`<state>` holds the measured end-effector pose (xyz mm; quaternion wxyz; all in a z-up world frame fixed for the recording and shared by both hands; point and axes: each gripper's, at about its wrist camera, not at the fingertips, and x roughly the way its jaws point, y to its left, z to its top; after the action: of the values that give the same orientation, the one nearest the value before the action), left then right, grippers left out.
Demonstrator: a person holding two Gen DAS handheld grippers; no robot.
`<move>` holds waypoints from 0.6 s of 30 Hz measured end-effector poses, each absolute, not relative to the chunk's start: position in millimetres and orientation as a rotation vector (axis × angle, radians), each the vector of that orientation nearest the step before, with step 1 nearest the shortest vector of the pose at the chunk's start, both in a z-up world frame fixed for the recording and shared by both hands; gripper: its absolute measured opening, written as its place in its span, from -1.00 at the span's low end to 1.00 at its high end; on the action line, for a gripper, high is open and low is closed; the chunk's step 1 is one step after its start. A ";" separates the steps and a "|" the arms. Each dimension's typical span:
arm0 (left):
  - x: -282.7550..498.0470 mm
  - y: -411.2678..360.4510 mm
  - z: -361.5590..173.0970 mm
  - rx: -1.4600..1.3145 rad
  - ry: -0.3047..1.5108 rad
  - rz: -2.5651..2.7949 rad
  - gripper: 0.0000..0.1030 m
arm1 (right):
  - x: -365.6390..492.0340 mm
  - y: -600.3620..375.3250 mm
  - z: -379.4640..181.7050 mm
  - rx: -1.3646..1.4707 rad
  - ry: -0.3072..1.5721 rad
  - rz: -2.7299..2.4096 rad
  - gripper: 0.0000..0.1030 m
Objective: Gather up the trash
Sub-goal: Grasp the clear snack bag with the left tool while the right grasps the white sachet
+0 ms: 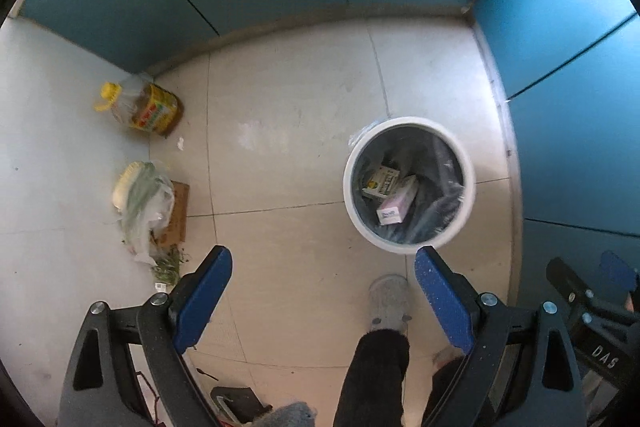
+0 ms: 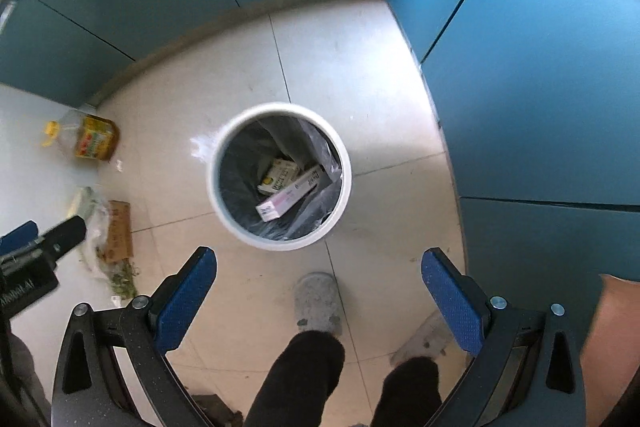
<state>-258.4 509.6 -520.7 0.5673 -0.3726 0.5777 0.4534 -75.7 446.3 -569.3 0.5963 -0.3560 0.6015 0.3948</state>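
Both the left gripper (image 1: 323,271) and right gripper (image 2: 319,275) gape wide and empty above the bin (image 2: 224,211) holding 2 boxes, while the bagged scraps (image 1: 146,205) left of it lie nearer the left gripper.

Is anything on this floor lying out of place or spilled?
Yes. Green scraps are scattered on the tiles beside a plastic bag of vegetables and a cardboard piece. An oil bottle lies tipped by the wall. The bin stands upright.
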 end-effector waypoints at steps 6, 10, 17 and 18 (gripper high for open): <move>-260.8 476.0 -429.5 -0.833 1.309 1.058 0.81 | -83.3 420.7 -449.2 -0.772 1.338 0.965 1.00; -262.1 454.1 -376.0 -0.815 1.270 1.077 0.81 | -86.0 402.7 -382.6 -0.739 1.310 0.994 1.00; -262.1 419.5 -291.6 -0.795 1.177 1.124 0.81 | -75.1 364.9 -281.8 -0.627 1.297 1.077 1.00; -260.3 415.9 -282.4 -0.796 1.161 1.125 0.81 | -69.5 358.0 -267.5 -0.593 1.299 1.087 1.00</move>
<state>-260.3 415.9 -282.4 0.6209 -0.3463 0.5050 0.4894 -69.5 358.0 -267.5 0.6237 -0.2583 0.5659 0.4734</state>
